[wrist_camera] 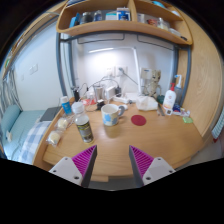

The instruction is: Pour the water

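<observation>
Wooden desk (120, 140) under a wall shelf (110, 28) in a small room; bed (22, 135) off at nine o'clock. Desk back crowded with bottles, boxes, small clutter, too small to sort.

Largest near item: a can or jar with a pale lid (83, 128), upright at about eleven o'clock from the fingers, near the desk's left part. Next, a mug (111, 115) at twelve o'clock, further in, upright, apart from the can. Red round coaster-like disc (138, 120) at one o'clock, just right of the mug. White bottle (170, 98) at two o'clock, well back.

Gripper (112, 165) low over the desk's near edge, jaws spread, nothing between the magenta pads (84, 158).

Judgement: which vessel holds water cannot be told. Mug is the likely receiver; rigid, probably ceramic, breakable if knocked. The can looks stiff, smooth-sided, possibly slippery; take it mid-body, fingers square across, kept upright until over the mug.
</observation>
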Tool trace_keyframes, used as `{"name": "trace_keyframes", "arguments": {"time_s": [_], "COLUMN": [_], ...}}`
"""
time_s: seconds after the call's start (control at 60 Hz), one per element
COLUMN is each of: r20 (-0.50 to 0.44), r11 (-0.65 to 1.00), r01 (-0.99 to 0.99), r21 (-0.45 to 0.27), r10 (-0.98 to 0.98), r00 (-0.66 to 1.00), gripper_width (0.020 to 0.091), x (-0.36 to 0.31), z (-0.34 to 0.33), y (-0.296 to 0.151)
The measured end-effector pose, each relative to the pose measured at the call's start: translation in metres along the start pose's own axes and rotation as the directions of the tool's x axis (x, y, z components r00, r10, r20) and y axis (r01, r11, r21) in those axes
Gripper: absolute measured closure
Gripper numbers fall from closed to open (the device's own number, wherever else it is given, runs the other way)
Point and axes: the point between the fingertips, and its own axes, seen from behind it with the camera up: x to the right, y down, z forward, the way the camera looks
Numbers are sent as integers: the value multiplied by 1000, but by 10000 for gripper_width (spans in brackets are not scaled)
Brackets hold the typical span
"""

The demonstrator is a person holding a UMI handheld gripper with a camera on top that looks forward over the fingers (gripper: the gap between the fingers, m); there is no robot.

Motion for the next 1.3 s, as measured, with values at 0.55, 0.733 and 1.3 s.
{"name": "trace_keyframes", "arguments": {"time_s": [0.55,0.733,1.3], "r20": [90,-14,46], "r11": [982,950,928], "r01": [-13,6,14], "r21": [189,312,372], "r10": [-5,-1,-34], "r00": [996,1000,998], "gripper_width": [465,670,832], "x": [-113,-99,-109], "z": [134,158,173], "y": [-44,-59,-69]}}
